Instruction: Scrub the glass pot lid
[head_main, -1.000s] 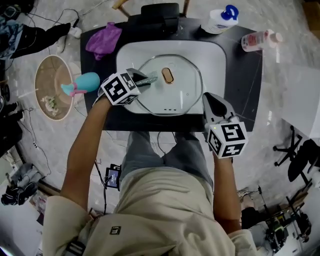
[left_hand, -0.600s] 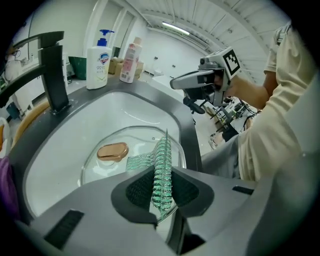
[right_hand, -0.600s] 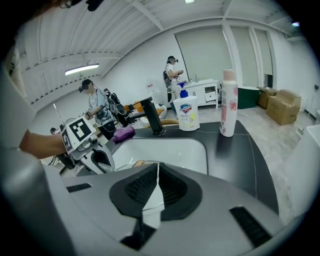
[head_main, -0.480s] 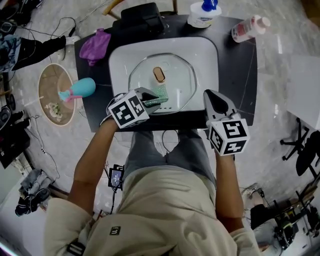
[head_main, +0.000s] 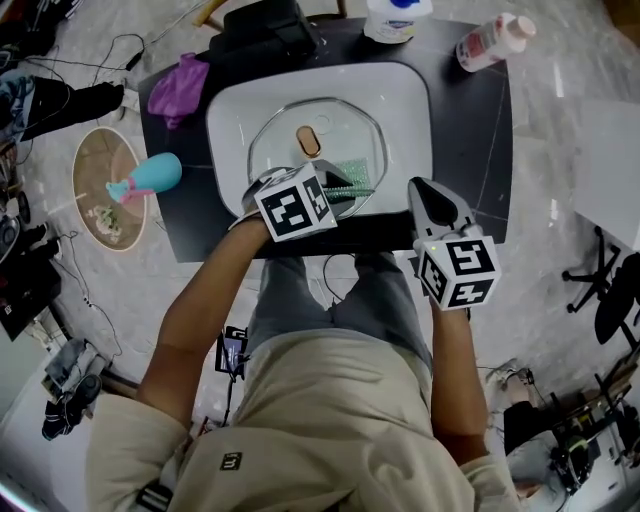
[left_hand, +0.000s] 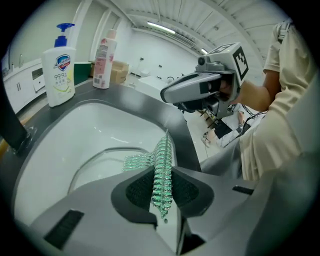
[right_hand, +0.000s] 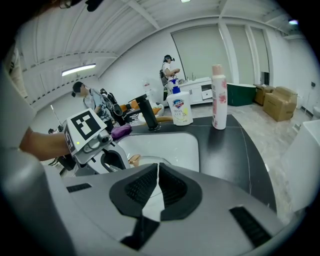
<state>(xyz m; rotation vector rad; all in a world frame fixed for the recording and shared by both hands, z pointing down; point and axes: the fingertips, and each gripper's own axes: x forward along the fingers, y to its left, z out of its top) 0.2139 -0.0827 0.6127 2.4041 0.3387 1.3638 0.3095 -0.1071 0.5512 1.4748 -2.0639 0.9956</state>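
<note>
The glass pot lid (head_main: 325, 135) with its tan knob (head_main: 308, 141) lies in the white sink (head_main: 225, 110). My left gripper (head_main: 345, 193) is shut on a green bristly scrubber (head_main: 357, 172), which rests on the lid's near right rim. In the left gripper view the scrubber (left_hand: 161, 170) stands pinched between the pads, above the lid (left_hand: 100, 165). My right gripper (head_main: 422, 192) hovers over the counter's front edge, right of the sink, shut and empty. The right gripper view shows its jaws (right_hand: 158, 185) closed, with the left gripper (right_hand: 90, 135) beyond.
A black faucet (head_main: 270, 25) stands behind the sink. A soap pump bottle (head_main: 395, 18) and a pink bottle (head_main: 490, 40) sit on the dark counter at the back right, and a purple cloth (head_main: 178, 80) at the back left. A teal object (head_main: 150, 177) lies left of the counter.
My left gripper has dragged the scrubber across the lid from its left side to its near right rim. The right gripper has stayed put.
</note>
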